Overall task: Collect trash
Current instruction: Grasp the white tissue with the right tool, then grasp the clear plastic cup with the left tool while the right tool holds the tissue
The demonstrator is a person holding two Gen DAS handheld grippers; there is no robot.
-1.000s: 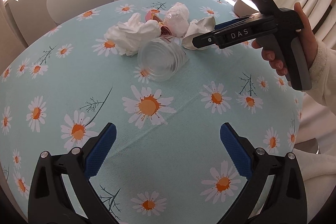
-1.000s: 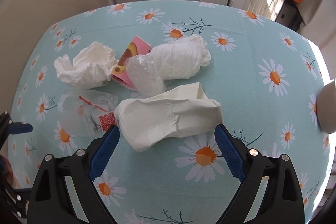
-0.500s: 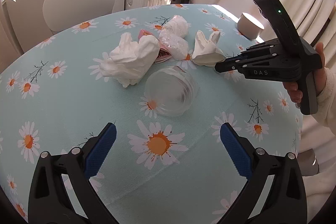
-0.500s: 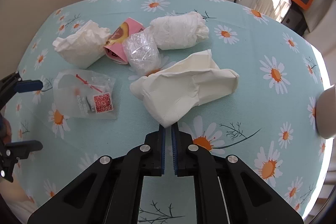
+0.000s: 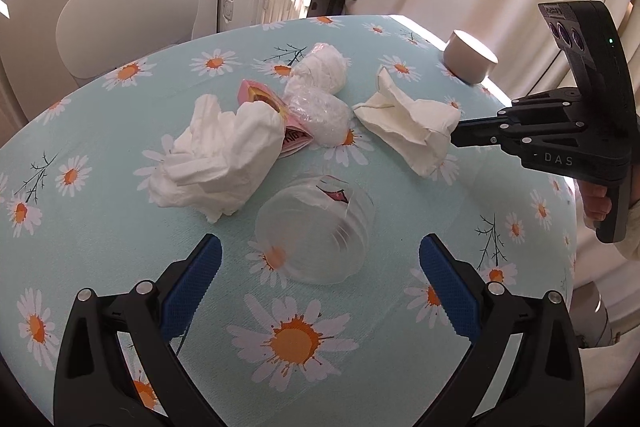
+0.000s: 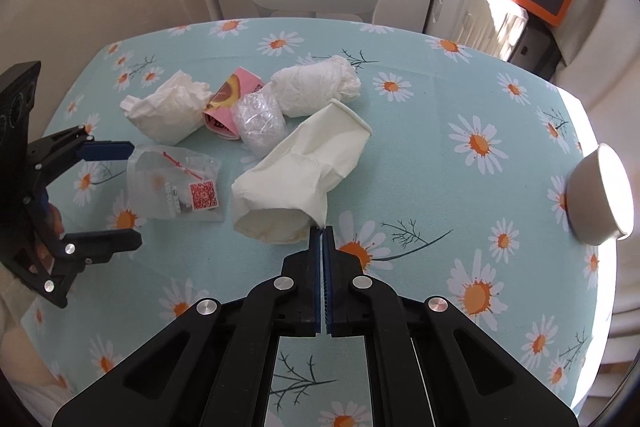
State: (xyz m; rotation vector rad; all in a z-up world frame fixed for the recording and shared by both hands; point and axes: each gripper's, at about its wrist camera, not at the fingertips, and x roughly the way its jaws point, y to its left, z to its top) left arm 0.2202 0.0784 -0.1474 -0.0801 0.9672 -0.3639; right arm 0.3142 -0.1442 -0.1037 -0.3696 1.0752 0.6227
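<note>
- Since a second ago, my right gripper (image 6: 322, 231) has clenched on the crushed white paper cup (image 6: 304, 171), raising its near edge.
- My left gripper (image 5: 316, 281) hangs released near the clear plastic bag (image 5: 316, 231), likely next.

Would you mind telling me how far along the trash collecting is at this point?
Nothing looks collected yet; no bin is in view. In hand: the right hand-held gripper is shut on the edge of the crushed paper cup. The left hand-held gripper is open near the clear plastic bag. Left on the table: two crumpled tissues, a pink wrapper and a ball of plastic film.
</note>
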